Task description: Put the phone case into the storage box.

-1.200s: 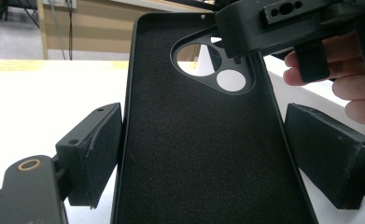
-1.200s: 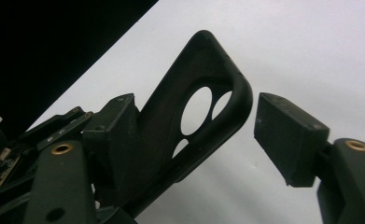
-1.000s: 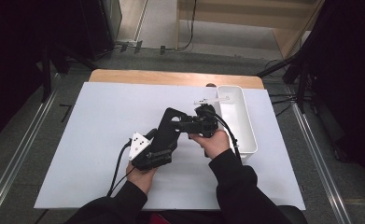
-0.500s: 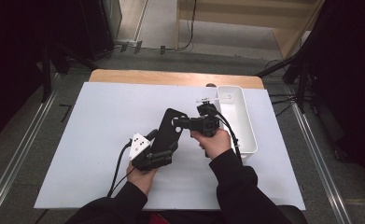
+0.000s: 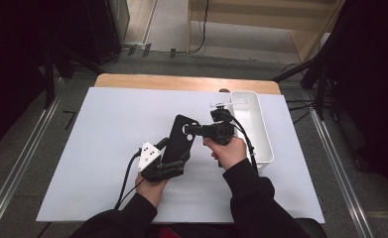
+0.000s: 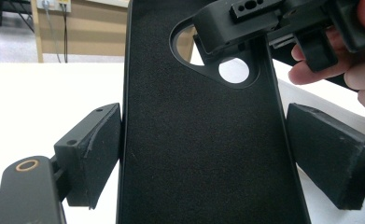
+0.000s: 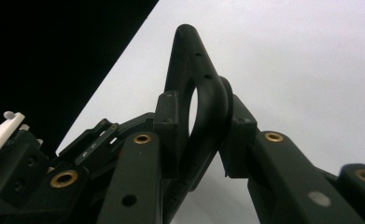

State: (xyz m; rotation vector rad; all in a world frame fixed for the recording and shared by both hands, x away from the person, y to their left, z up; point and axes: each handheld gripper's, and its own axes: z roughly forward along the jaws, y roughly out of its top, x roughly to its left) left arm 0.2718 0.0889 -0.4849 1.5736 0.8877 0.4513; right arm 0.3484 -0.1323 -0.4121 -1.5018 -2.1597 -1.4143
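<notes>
A black phone case [image 5: 177,141] stands tilted above the white table, its inner felt side [image 6: 203,154] facing the left gripper's camera. My left gripper [image 5: 174,159] is shut on it, with a pad [image 6: 94,158] against each long edge. My right gripper [image 5: 189,130] comes in from the right at the camera cut-out. Its jaws have just been closing with the case's rim [image 7: 203,93] between them, and both pads now press on that rim. In the left gripper view, the right gripper [image 6: 245,18] covers the cut-out at the top.
A white rectangular tray [image 5: 261,130] stands along the table's right side, just behind the right hand [image 5: 226,151]. The white tabletop [image 5: 107,129] stretches open to the left and front. A wooden strip [image 5: 181,83] runs along the far edge.
The right gripper's jaws have drawn together onto the case's rim by the cut-out. Both hands and the case have stayed where they were.
</notes>
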